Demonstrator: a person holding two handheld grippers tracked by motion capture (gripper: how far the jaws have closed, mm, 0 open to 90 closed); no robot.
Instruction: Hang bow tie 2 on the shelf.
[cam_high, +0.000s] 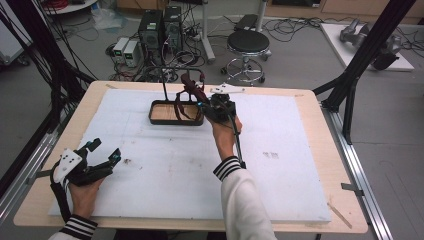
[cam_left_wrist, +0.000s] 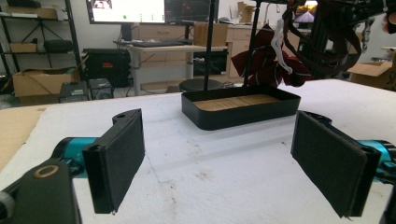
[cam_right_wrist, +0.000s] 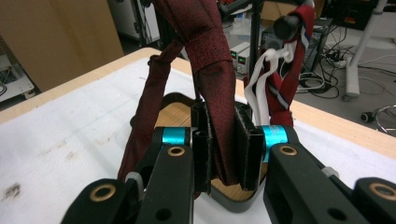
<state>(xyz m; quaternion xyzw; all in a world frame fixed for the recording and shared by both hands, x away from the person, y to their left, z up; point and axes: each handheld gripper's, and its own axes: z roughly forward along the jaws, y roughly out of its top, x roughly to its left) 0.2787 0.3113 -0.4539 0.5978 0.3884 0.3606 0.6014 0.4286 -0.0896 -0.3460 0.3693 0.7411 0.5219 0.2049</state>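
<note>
Hanging a dark red necktie (cam_right_wrist: 212, 88) on the stand above the black tray (cam_high: 176, 120) looks like the step in hand. The right gripper (cam_right_wrist: 223, 147) has its jaws clamped on the tie's hanging blade, just over the tray's near end, while a loop of the same tie droops beside it. A striped tie (cam_right_wrist: 285, 88) already hangs from the stand's crossbar (cam_right_wrist: 285, 25). The left gripper (cam_high: 102, 152), well clear of the tray toward the table's near left corner, rests with jaws apart and empty. Next, I judge, the tie must settle over the bar before release.
</note>
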